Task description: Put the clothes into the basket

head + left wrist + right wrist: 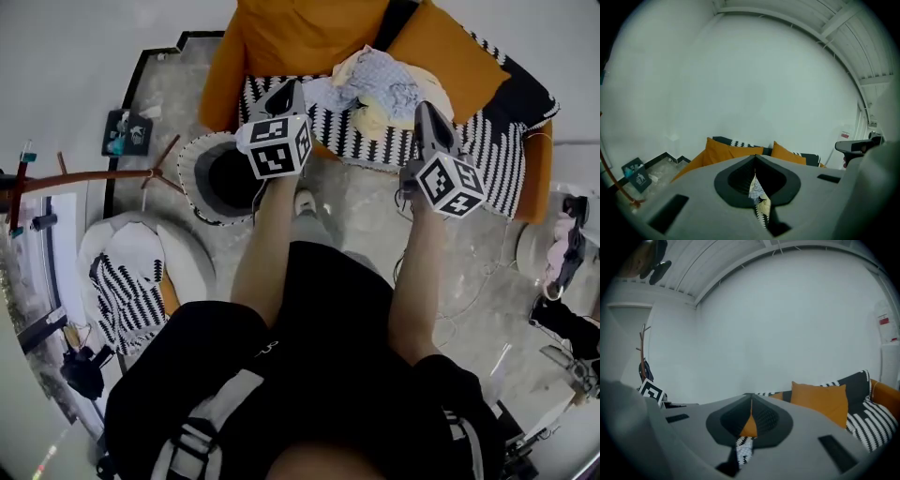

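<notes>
The clothes (pixel 380 86) are seen heaped on the sofa (pixel 291 33), none placed in the basket (pixel 190 157), with the left gripper (pixel 285 96) and the right gripper (pixel 427 114) clenched and empty.

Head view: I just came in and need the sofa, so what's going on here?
A person holds two tools, pointed toward the orange sofa. The left tool and right tool are both shut and empty. The pile of clothes lies on the sofa's patterned throw, untouched. The basket stands on the floor beside the sofa, near the left tool.
</notes>
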The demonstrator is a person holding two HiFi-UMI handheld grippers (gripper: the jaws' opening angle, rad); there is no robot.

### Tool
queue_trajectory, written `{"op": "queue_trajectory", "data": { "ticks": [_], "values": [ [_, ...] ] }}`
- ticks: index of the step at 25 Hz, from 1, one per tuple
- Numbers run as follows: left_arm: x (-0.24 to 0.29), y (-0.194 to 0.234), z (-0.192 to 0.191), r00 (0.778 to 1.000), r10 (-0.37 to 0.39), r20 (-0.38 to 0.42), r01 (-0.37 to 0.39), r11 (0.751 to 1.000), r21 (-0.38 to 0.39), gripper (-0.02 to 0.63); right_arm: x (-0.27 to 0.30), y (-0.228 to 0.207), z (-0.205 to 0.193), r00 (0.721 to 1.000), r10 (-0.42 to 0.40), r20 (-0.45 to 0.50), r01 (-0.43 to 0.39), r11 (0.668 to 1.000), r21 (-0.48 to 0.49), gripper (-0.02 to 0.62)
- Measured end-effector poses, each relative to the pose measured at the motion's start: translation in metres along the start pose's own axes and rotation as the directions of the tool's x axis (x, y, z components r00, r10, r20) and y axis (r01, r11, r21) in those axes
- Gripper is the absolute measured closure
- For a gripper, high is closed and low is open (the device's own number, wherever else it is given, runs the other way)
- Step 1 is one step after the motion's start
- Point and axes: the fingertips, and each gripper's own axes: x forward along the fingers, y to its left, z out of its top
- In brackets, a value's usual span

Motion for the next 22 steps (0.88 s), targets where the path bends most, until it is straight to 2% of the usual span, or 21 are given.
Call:
{"op": "queue_trajectory", "data": {
  "ticks": [5,10,15,22],
  "values": [
    [0.034,-0.005,-0.024,0.996,-0.042,-0.072,0.041,0.999,-0.016,0.597,0.012,-0.030,-0.018,0.996,-0.069,-0.061,0.070,0.997,0.014,0.583],
    [0.058,-0.005,-0.036,0.994,-0.053,-0.098,0.050,0.998,-0.037,0.597,0.020,-0.056,-0.027,0.989,-0.115,-0.093,0.118,0.992,0.035,0.583],
    [0.070,-0.006,-0.069,0.988,-0.033,-0.153,0.022,0.997,-0.073,0.597,0.025,-0.068,-0.056,0.981,-0.101,-0.167,0.109,0.993,0.039,0.583],
    [0.075,0.019,-0.124,0.967,0.039,-0.253,-0.063,0.994,-0.084,0.597,0.064,-0.066,-0.119,0.958,-0.008,-0.287,0.037,0.995,0.094,0.583]
  ]
}}
